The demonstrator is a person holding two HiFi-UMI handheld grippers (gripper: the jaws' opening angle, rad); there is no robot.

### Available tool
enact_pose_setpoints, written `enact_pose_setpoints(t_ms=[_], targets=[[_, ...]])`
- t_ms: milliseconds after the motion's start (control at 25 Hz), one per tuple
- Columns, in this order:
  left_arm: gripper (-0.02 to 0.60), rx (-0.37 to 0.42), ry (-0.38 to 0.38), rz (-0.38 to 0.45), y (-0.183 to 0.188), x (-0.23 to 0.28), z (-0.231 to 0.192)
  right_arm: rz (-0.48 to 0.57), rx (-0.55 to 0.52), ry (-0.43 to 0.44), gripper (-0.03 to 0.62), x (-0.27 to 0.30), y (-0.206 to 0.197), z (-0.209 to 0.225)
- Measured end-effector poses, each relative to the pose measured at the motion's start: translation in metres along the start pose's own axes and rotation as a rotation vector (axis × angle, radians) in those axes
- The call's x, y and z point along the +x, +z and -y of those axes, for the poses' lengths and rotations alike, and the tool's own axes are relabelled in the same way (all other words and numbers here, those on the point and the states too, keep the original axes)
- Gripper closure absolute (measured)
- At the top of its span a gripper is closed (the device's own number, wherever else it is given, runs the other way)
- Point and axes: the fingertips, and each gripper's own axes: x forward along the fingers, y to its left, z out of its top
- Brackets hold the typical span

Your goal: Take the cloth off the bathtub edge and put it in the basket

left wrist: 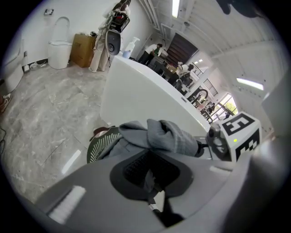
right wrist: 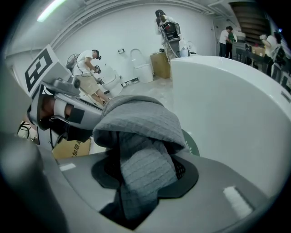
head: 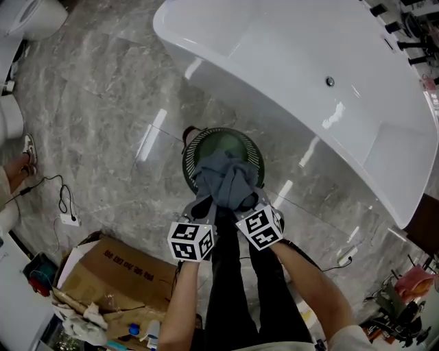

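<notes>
A crumpled grey cloth (head: pixel 223 177) hangs bunched just above a round dark-green slatted basket (head: pixel 255 147) that stands on the floor beside the white bathtub (head: pixel 309 68). My left gripper (head: pixel 202 204) is shut on the cloth's near left part and my right gripper (head: pixel 250 202) on its near right part, side by side. In the left gripper view the cloth (left wrist: pixel 168 134) is pinched between the jaws, with the basket (left wrist: pixel 102 143) below it. In the right gripper view a thick fold of cloth (right wrist: pixel 141 127) fills the jaws, hiding most of the basket (right wrist: pixel 191 143).
An open cardboard box (head: pixel 113 274) with rubbish lies at the near left. A cable with a power strip (head: pixel 68 219) trails on the marble floor. A toilet (head: pixel 34 17) stands far left. The person's dark trouser legs (head: pixel 233 288) are under the grippers. People stand in the background (right wrist: pixel 88 68).
</notes>
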Motion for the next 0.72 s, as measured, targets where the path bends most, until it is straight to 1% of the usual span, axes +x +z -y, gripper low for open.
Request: enact_pose_setpoints(t_ms=[200,720], targets=[[0.525,0.006,-0.008,-0.005,0.000,0.002,0.002,-0.022,-0.002,-0.019,0.427,0.002,-0.008,0.010],[0.525,0.022,-0.027,-0.014,0.003,0.008,0.009,-0.040,0.049,-0.069,0.425,0.011,-0.014,0.025]])
